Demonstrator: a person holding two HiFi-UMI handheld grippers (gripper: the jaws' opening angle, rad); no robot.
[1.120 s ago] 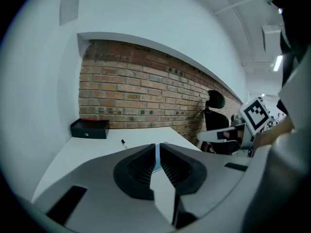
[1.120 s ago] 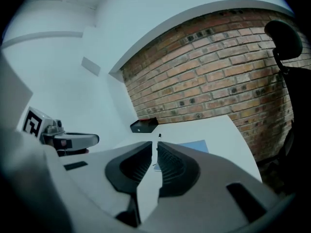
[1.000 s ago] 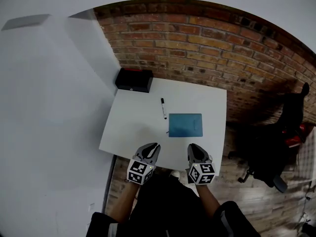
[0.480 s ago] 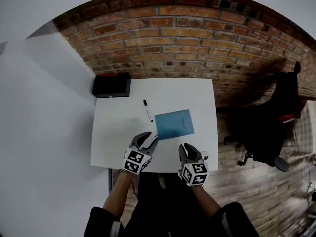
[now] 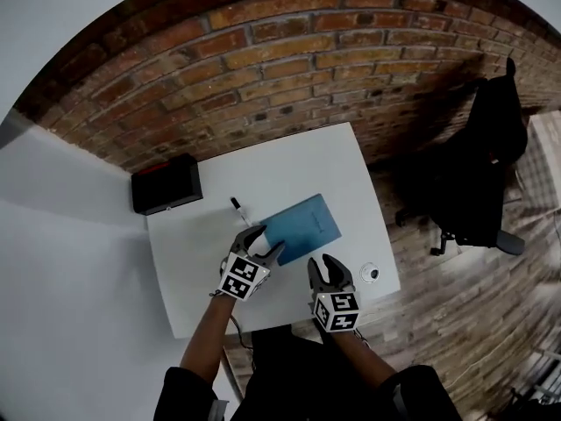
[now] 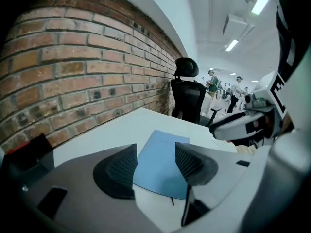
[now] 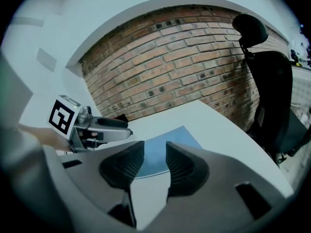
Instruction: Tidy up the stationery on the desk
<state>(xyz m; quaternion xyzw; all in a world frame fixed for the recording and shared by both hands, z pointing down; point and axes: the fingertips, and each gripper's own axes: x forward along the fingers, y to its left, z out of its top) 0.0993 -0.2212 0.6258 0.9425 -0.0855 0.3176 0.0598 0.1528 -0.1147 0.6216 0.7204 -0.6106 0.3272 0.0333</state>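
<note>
The blue book (image 5: 305,224) lies in the middle of the counter (image 5: 298,169). The left tongs (image 5: 266,242) hang open at its near corner, and the right tongs (image 5: 321,264) are open by the near edge. I would slip one jaw under that corner, then squeeze gently.

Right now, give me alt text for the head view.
The left gripper and right gripper, both open, hover over a white desk by a brick wall, the left at a blue notebook corner. A marker and black box lie beyond.

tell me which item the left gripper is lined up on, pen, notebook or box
The blue notebook: it shows between the open jaws of the left gripper. The pen lies beside it; the black box sits at a far corner.
</note>
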